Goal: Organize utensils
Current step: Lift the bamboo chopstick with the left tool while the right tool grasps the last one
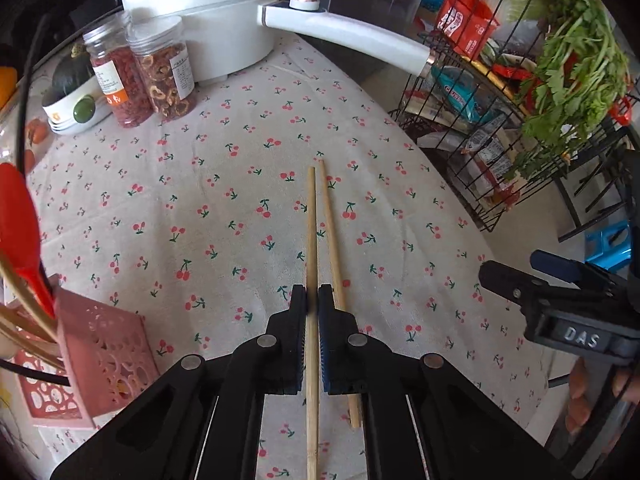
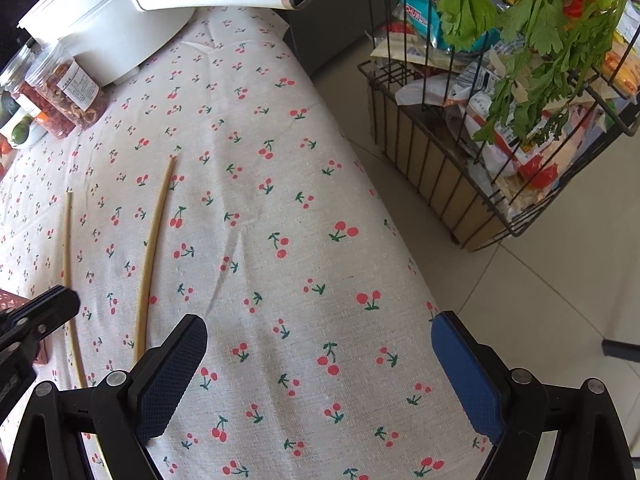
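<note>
My left gripper is shut on a wooden chopstick, which sticks out ahead of the fingers over the cherry-print tablecloth. A second chopstick lies on the cloth just to its right, partly under the right finger. In the right wrist view the held chopstick runs past the left gripper, and the loose chopstick lies beside it. My right gripper is open over bare cloth near the table's right edge, holding nothing. A pink utensil holder with a red spoon and several sticks stands at the left.
A white electric pot with a long handle stands at the back, with two jars and a bowl beside it. A black wire basket of packets and leafy greens stands on the tile floor past the table's right edge.
</note>
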A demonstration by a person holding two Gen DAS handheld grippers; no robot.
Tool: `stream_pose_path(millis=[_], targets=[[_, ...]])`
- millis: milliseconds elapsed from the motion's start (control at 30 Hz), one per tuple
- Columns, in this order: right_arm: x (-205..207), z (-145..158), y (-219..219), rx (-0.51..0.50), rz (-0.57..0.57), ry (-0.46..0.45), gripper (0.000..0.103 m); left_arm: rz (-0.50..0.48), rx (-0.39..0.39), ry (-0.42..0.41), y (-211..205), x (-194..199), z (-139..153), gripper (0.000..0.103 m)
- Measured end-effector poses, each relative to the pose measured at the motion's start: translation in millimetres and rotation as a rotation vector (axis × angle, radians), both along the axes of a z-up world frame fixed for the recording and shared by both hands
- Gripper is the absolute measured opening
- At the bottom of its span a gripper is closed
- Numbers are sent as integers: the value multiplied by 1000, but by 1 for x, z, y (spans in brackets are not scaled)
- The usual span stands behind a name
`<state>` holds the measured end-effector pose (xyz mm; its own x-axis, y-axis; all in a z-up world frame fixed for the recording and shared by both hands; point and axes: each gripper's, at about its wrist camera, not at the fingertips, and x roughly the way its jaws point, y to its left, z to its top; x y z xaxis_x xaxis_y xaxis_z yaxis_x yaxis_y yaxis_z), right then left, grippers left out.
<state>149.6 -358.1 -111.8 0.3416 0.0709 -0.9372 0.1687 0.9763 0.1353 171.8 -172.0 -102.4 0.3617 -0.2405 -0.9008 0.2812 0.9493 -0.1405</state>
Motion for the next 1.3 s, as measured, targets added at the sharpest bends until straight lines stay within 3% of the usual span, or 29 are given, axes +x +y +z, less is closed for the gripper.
stream_pose_path(millis=[433,600,833,967,1067,1133,1200,1300], targets=[[10,-10,42,31,30,20,94,-38,-125,-145,93,-95,73,6],[26,-21,70,48,59,39,94,-15,-171,-205,129,-111,84,6],[54,-39,103,17,79,40,89,13,-219,-209,150,-113,91,6],[70,-52,113,10,61,44,73,11,-227,-197,158,-115,88,6],[73,-52,126,-92,68,16,60,18,-227,-192,165,-116,86,6],[74,-51,132,-108,85,-5,43,28,-232,-188,170,-117,85,6],[73,-50,135,-96,101,-7,7,39,-235,-191,175,-117,85,6],[69,-50,132,-66,98,-20,6,52,-240,-201,182,-120,87,6]])
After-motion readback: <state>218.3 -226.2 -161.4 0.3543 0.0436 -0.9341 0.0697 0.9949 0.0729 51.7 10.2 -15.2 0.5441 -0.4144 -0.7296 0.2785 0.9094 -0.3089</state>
